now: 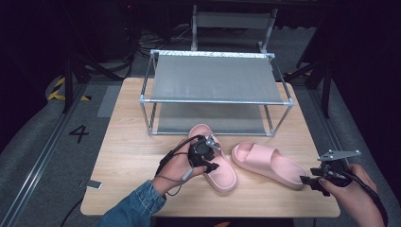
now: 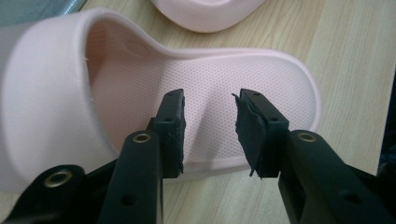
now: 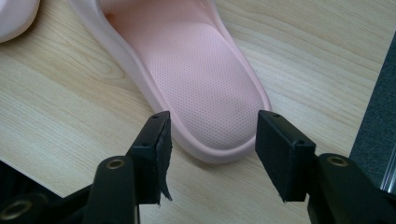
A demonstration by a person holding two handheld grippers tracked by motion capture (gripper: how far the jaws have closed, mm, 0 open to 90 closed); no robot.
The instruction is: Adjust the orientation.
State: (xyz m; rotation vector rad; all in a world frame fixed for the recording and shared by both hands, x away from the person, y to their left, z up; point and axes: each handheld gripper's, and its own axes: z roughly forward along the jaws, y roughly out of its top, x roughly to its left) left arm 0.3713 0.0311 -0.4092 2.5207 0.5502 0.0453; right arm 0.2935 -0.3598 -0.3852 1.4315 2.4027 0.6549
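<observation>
Pink slippers (image 1: 268, 165) w/ dotted insoles, pale woodgrain table (image 1: 127, 156), grey rack (image 1: 215, 78), black tools

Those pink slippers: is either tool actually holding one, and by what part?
Neither is held. The left tool stands open over the side edge of the left slipper; the right tool stands open at the heel of the right slipper.

Soft overhead light brightens the pale wooden table (image 1: 127, 142) while the room beyond it falls dark. Shadows beneath the grey metal-framed shelf rack (image 1: 215, 78) are faint. The high view looks slightly grainy; both gripper views are sharp.
</observation>
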